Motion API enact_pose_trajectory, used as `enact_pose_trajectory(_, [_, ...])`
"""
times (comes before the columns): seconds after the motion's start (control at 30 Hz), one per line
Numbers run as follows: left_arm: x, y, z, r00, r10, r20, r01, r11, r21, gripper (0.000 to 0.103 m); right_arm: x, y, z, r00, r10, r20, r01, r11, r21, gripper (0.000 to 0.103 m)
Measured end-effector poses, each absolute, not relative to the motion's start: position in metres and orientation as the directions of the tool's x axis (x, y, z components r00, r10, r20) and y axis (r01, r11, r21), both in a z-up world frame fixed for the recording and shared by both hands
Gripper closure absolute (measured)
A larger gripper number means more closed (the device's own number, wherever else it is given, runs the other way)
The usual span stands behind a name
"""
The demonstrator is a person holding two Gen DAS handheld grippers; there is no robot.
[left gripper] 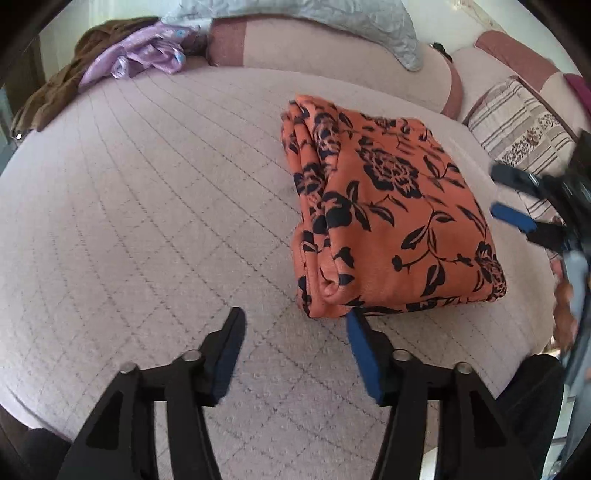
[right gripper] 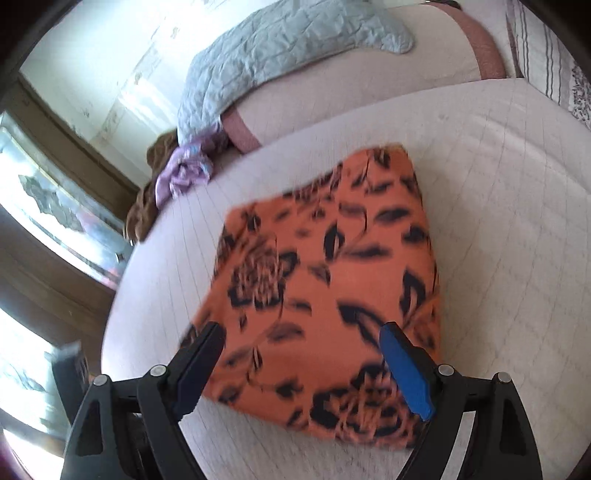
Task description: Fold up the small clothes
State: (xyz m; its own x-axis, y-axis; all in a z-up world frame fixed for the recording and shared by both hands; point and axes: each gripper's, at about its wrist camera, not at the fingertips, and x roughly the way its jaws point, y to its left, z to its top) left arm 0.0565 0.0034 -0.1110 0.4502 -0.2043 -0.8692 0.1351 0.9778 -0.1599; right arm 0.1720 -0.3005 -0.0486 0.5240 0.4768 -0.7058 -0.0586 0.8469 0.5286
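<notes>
An orange garment with a black flower print [left gripper: 388, 206] lies folded into a thick rectangle on the pale quilted bed cover [left gripper: 147, 206]. My left gripper [left gripper: 295, 315] is open just in front of the garment's near left corner. Its blue-padded right finger [left gripper: 364, 350] reaches that corner, and only bed cover lies between the jaws. My right gripper [left gripper: 496, 191] shows at the right edge beside the garment, open. In the blurred right wrist view, the right gripper [right gripper: 301, 328] hovers open over the near edge of the garment [right gripper: 332, 266], holding nothing.
A heap of brown and purple clothes [left gripper: 122, 55] lies at the bed's far left. A long pink bolster [left gripper: 314, 48] with a grey quilted blanket [left gripper: 332, 18] runs along the back. A striped pillow [left gripper: 517, 125] sits at the right. A person's hand [left gripper: 565, 306] shows at the right edge.
</notes>
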Motion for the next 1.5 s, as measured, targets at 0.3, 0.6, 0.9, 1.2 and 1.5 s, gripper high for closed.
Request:
enact_pose_trajectory(0.3, [0.047, 0.019, -0.100, 0.499, -0.122, -0.858, 0.085, 0.992, -0.092, 0.032, 0.255, -0.311, -0.088, 0.450, 0.489, -0.747, 0.091, 0.807, 0.584, 0.012])
enact_pose_trajectory(0.6, [0.043, 0.020, -0.091, 0.512, -0.118, -0.851, 0.077, 0.993, -0.091, 0.030, 0.271, -0.288, -0.091, 0.406, 0.475, -0.781, 0.033, 0.846, 0.532, 0.011])
enact_pose_trajectory(0.9, [0.030, 0.013, -0.077, 0.551, -0.106, -0.828, 0.070, 0.994, -0.081, 0.026, 0.189, -0.256, -0.073, 0.394, 0.481, -0.783, -0.142, 0.874, 0.465, 0.011])
enact_pose_trajectory(1.2, [0.022, 0.006, -0.067, 0.569, -0.172, -0.804, 0.112, 0.985, -0.132, 0.022, 0.107, -0.263, -0.054, 0.488, 0.454, -0.746, -0.157, 0.886, 0.437, 0.011])
enact_pose_trajectory(1.5, [0.090, 0.002, -0.092, 0.511, -0.387, -0.768, 0.073, 0.909, -0.409, 0.022, 0.086, -0.323, -0.069, 0.537, 0.436, -0.722, 0.010, 0.852, 0.523, 0.011])
